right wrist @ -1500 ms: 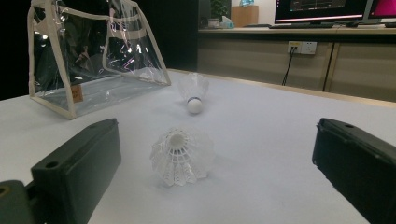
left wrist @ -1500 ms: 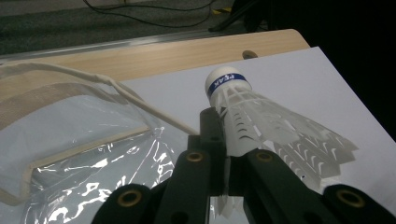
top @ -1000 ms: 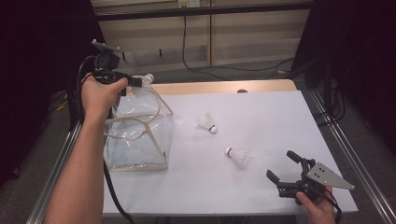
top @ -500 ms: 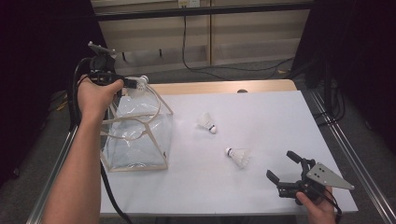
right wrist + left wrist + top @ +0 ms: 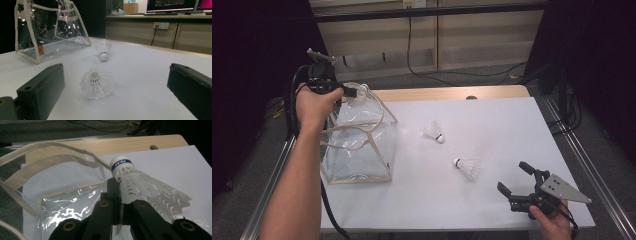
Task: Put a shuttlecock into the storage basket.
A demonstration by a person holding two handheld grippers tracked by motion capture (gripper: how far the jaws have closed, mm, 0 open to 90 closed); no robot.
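Two claws work at a white table (image 5: 512, 125). Near its left edge stands a clear bag (image 5: 357, 145); above its open top the left claw (image 5: 354, 92) grips a shuttlecock (image 5: 135, 182) by the skirt. Two more shuttlecocks lie mid-table, one (image 5: 434, 131) farther, one (image 5: 467, 167) just ahead of the right claw (image 5: 516, 179), whose jaws stand wide apart. Released off-centre, the held shuttlecock could strike the bag's floppy rim and bounce onto the table.
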